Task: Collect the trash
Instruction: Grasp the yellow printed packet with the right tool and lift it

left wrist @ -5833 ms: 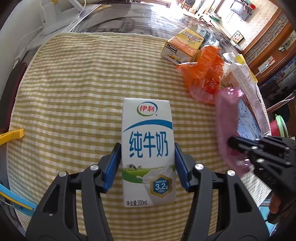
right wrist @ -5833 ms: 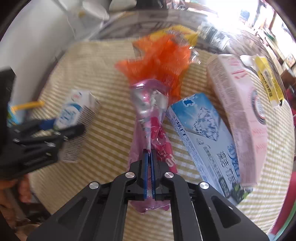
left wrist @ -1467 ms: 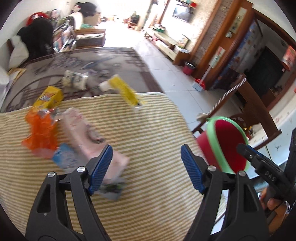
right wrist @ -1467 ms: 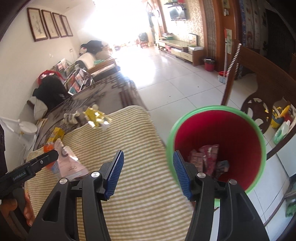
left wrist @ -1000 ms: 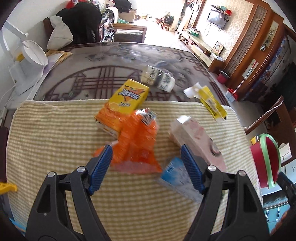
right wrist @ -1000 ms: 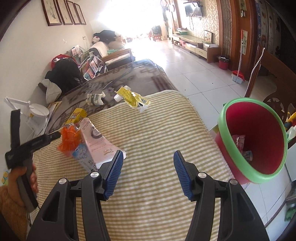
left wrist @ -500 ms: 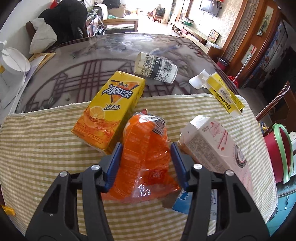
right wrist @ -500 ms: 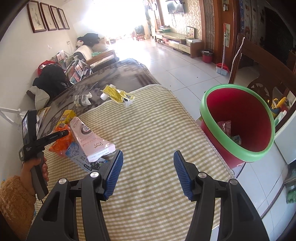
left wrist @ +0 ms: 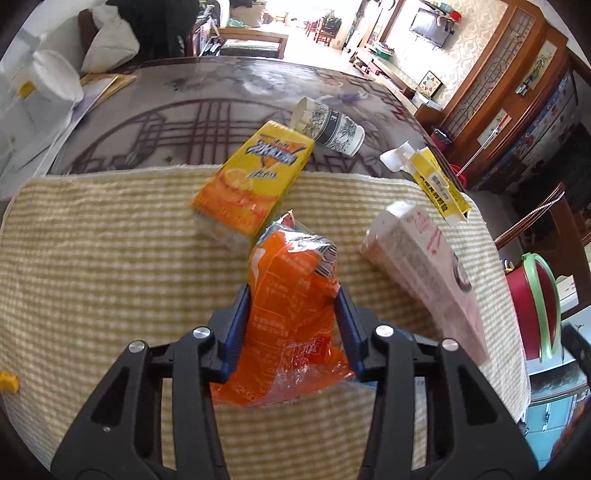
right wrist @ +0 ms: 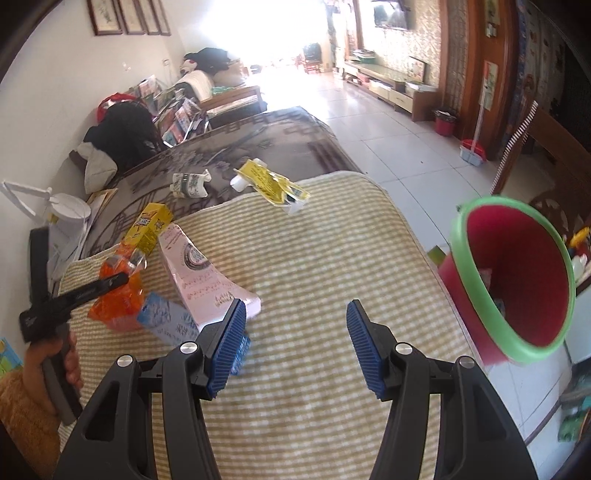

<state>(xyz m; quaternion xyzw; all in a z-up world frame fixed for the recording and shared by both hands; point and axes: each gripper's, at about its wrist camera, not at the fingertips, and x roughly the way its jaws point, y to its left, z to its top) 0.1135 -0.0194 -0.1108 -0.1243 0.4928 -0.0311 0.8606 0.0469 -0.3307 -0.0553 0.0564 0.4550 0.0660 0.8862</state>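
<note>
Left gripper (left wrist: 291, 325) closing around one orange wrapper (left wrist: 291, 314); right gripper (right wrist: 295, 343) spread empty; one red bin (right wrist: 517, 280).

White desk lamp (right wrist: 68, 205), framed pictures (right wrist: 127, 16) on wall, wall television (left wrist: 434, 26), wooden chair (right wrist: 546, 147)

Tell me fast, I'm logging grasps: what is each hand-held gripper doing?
Left hand-held gripper: closing around the orange wrapper, pads at its sides.
Right hand-held gripper: open, holding nothing.
</note>
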